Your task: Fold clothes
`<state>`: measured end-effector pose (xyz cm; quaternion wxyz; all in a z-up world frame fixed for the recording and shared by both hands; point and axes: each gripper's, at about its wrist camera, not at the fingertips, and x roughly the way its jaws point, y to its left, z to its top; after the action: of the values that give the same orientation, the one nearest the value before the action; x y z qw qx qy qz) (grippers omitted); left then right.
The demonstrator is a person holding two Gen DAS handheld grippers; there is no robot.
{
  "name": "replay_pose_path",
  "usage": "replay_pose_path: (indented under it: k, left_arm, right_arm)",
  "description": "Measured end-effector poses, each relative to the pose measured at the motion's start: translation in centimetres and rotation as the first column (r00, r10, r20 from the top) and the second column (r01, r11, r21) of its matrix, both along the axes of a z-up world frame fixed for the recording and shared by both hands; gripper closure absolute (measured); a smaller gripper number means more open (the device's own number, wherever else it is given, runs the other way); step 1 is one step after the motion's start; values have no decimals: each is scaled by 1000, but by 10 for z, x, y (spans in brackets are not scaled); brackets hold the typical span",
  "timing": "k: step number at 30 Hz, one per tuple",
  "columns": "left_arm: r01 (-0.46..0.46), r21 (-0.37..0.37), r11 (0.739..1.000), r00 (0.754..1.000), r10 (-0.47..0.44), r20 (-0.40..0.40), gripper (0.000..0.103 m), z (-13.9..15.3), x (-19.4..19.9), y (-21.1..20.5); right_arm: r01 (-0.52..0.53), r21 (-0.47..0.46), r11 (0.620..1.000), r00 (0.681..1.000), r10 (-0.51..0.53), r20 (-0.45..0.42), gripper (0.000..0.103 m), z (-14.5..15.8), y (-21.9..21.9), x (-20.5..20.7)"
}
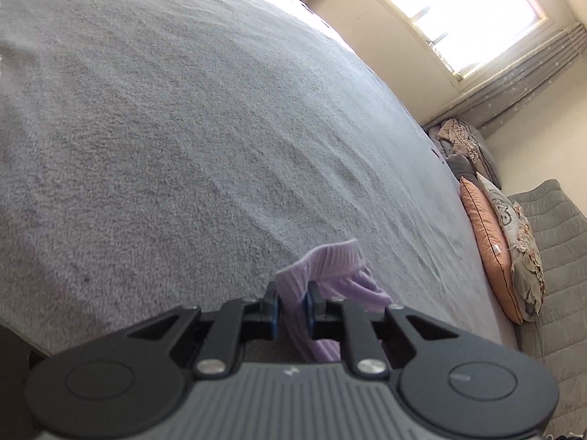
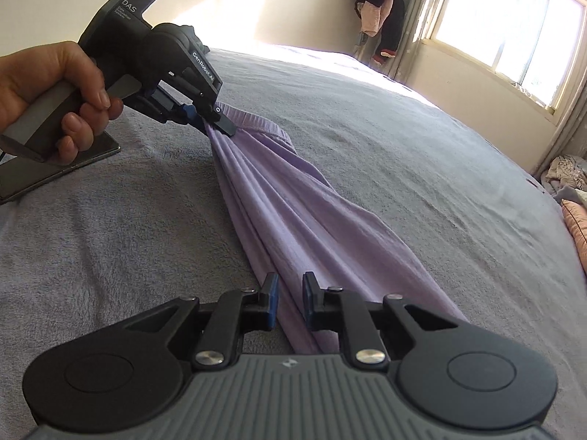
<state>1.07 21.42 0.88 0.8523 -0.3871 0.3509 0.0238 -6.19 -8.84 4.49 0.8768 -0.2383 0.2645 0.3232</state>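
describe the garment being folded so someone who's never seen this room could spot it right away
Start at the big grey fleece bed cover filling the room. Stretched across it between the left hand-held gripper and the right hand-held gripper is the lilac garment. It is the only purple, smooth, pleated cloth on the bed.

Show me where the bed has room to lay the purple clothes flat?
Bare grey blanket lies right of the purple garment, toward the window. More lies left, below the left gripper. The pillows crowd the far side.
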Motion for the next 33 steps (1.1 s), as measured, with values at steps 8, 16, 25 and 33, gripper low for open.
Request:
replay_pose_path:
  k: [8,16,25,33]
  left_arm:
    - [-48,-62,997,999,48,-12,88,-8,-7,5]
    - [-61,-69,996,998,62,4,88,-2,-17,8]
    - [-58,-84,995,998,55,-36,87,-14,-20,7]
    - [-34,-104,994,999,29,-45,42,9,-20,21]
  right_arm:
    - [15,-86,996,1000,-14,15,100,-12,6,3]
    - [-16,-57,998,1000,17,19,100,4,3,-5]
    - [-24,-118,993,1000,22,-20,100,-12,11,-5]
    - [-13,-129,992,999,9,-32,99,-19,13,-3]
